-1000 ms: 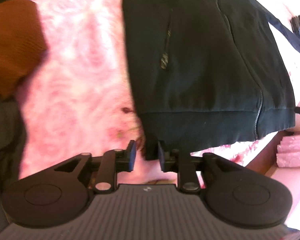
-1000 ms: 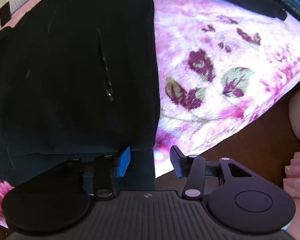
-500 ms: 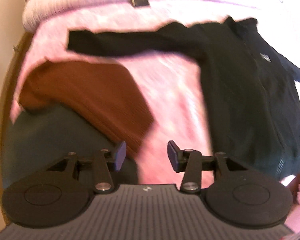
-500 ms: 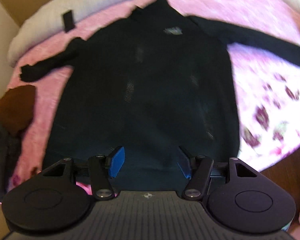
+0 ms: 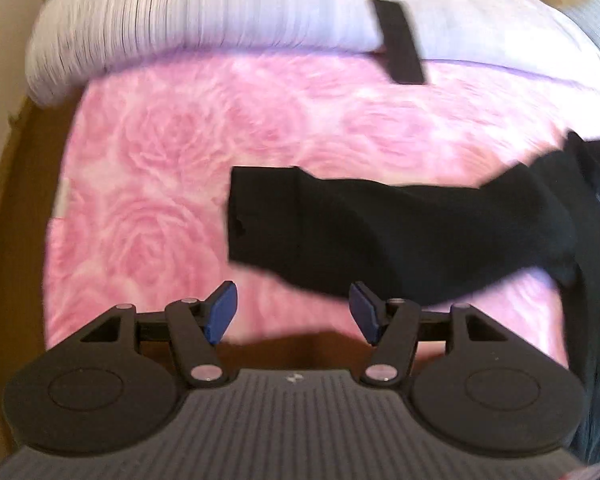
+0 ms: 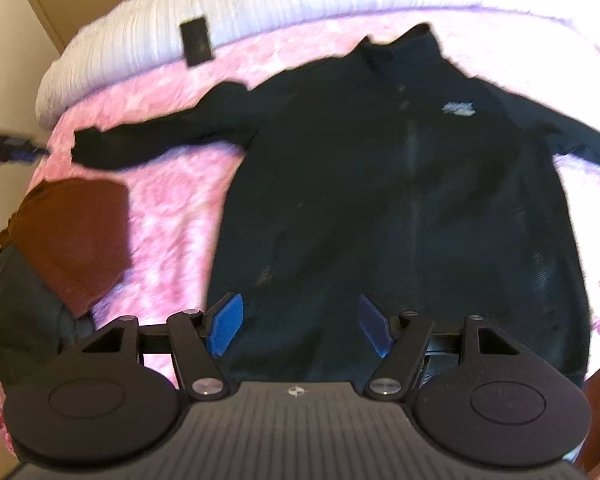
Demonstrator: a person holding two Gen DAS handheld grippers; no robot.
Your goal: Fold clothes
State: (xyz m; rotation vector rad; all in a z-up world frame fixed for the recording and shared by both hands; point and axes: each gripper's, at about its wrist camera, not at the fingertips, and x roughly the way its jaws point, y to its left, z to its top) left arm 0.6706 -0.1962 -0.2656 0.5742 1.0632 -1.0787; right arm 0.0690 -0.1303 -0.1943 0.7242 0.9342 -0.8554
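The black jacket (image 6: 400,200) lies flat on the pink bed (image 6: 172,200), sleeves spread toward 9 and 3 o'clock. Both the left gripper (image 5: 293,312) and the right gripper (image 6: 300,324) have fingers spread wide, holding nothing. A brown garment (image 6: 76,232) lies at 9 o'clock.
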